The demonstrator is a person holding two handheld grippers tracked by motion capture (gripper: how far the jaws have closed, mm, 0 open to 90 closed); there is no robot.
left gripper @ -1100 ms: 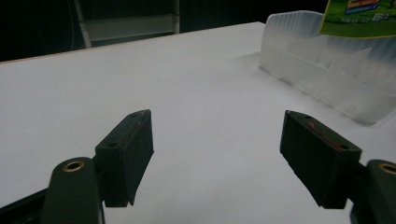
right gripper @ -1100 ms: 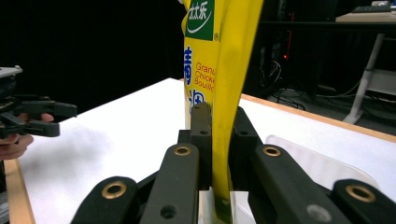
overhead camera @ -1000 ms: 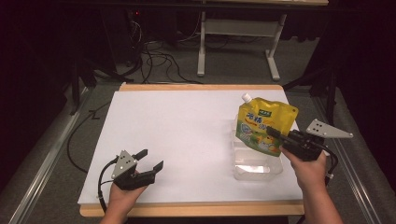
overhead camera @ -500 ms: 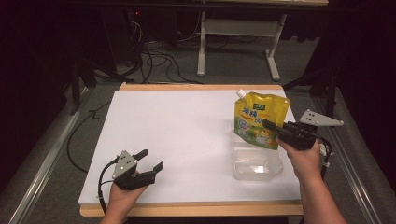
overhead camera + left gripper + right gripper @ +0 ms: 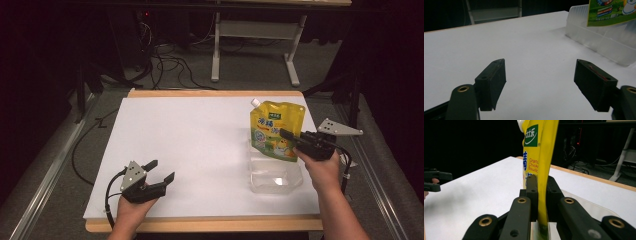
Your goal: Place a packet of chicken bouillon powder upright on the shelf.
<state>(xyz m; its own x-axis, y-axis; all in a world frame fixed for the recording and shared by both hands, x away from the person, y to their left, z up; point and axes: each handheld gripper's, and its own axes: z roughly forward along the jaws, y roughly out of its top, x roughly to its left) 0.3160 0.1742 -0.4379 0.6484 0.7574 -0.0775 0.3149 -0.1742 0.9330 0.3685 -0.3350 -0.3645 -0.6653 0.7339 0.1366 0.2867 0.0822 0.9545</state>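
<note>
Over the white table [image 5: 200, 145], the right gripper [image 5: 289, 136] clamps the yellow pouch [image 5: 277, 127] upright — above a clear tray [image 5: 276, 176].

Dark room – grey floor [image 5: 260, 75]; white desk frame [image 5: 255, 30]

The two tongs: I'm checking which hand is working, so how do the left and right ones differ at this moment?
The left tongs stand open with nothing between the jaws, while the right tongs are shut on the yellow spouted plastic pouch. The left tongs sit low at the near edge of the white table; the right tongs hold the pouch above the clear plastic container. Both are black and hand-held.
</note>
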